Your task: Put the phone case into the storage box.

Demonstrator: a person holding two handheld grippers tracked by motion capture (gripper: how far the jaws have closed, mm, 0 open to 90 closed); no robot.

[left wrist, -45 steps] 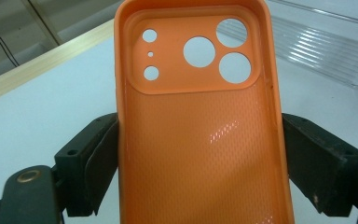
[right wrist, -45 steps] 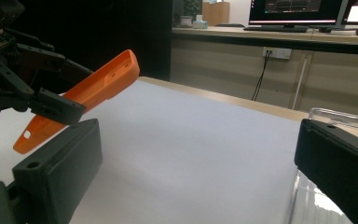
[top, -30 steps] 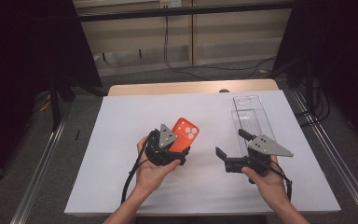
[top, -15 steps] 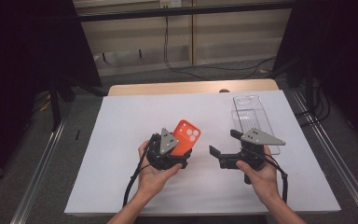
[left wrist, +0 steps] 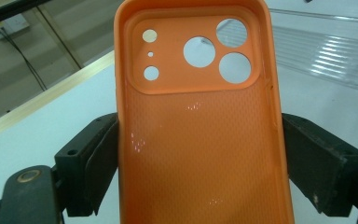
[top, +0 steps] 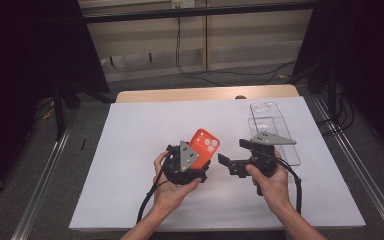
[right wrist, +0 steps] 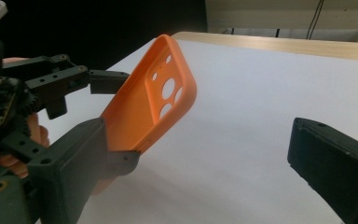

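My left hand-held gripper (top: 192, 162) is clamped across the orange case (left wrist: 198, 130), holding it tilted above the surface (top: 130, 150). It looks light, soft and bendy, so I'd grip its long edges. My right hand-held gripper (top: 232, 160) stands open beside it, holding nothing.

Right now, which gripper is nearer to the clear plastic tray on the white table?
Right. The right gripper sits just beside the clear plastic tray; the left gripper is farther left, holding the orange phone case.

I've bare tabletop (top: 130, 150) on my left; the clear tray (top: 275, 132) blocks the far right.
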